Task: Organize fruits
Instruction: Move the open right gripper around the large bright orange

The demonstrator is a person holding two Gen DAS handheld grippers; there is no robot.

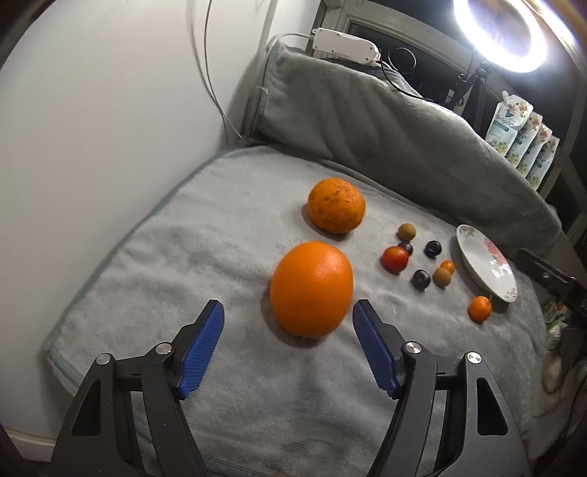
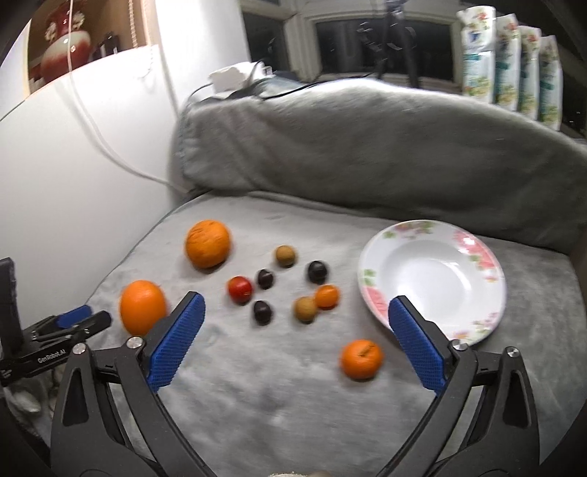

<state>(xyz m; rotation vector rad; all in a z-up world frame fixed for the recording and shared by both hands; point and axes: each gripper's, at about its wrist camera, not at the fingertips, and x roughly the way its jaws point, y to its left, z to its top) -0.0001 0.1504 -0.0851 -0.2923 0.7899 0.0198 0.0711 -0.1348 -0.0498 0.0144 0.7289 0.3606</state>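
Observation:
A big smooth orange (image 1: 312, 288) lies on the pale grey towel (image 1: 183, 257), just beyond my left gripper (image 1: 288, 304). That gripper is open; its blue pads (image 1: 205, 345) flank the orange's near side without pressing it. A speckled orange (image 1: 335, 205) sits farther back. My right gripper (image 2: 297, 299) is open and empty above the towel. Ahead of it lie a red tomato (image 2: 240, 289), three dark round fruits (image 2: 262, 312), two brownish ones (image 2: 305, 309) and a tiny orange one (image 2: 326, 296). A small tangerine (image 2: 361, 359) rests near its right finger, beside the flowered white plate (image 2: 433, 279), which is empty.
A rolled grey blanket (image 2: 367, 146) bounds the towel at the back, and a white wall (image 1: 91, 128) with hanging cables stands on the left. A ring light (image 1: 502, 33), a white power strip (image 1: 345, 46) and several refill pouches (image 2: 513, 55) stand behind the blanket.

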